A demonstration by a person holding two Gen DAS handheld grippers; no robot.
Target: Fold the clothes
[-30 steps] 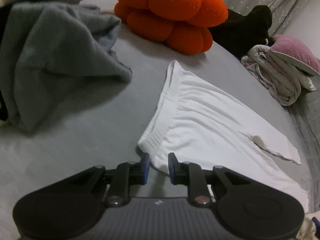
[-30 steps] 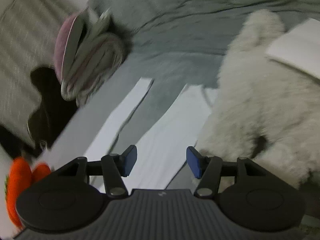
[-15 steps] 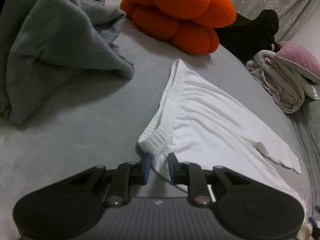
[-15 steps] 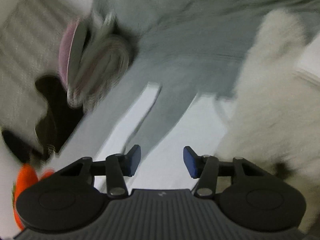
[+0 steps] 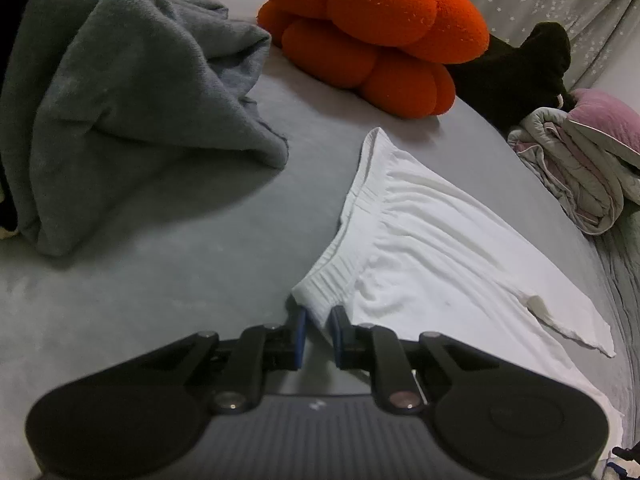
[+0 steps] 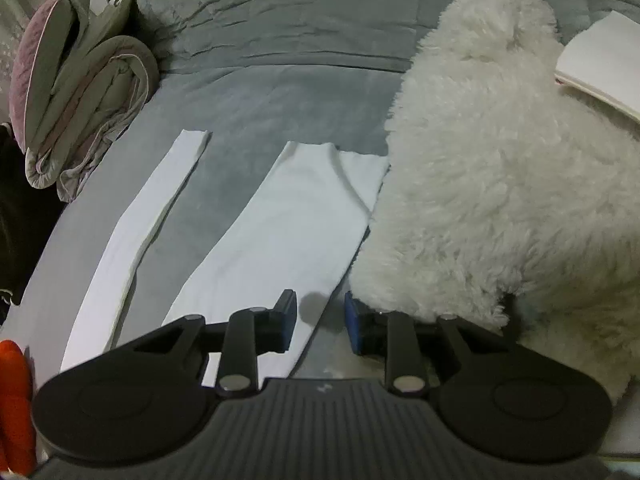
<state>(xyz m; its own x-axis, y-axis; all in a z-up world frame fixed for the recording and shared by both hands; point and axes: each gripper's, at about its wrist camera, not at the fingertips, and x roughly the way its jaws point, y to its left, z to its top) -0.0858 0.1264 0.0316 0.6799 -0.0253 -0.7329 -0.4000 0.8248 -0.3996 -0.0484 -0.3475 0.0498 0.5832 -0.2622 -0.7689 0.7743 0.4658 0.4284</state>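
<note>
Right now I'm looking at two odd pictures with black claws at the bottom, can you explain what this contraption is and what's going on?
No robot here: a person holds a pair of tongs in each hand, and a wide-angle camera on each looks out along the two blue-padded fingers. So each picture is one hand's view.

Left-hand view: the left tongs are closing on the waistband corner of white pants spread on a grey bed; the cloth sits between the pads. Beyond lie a grey sweater, an orange plush, something black and a folded quilt.

Right-hand view: the right tongs are closing over the edge of one pant leg, not yet pinching it. A fluffy white plush lies right beside it.

The job is folding clothes.
</note>
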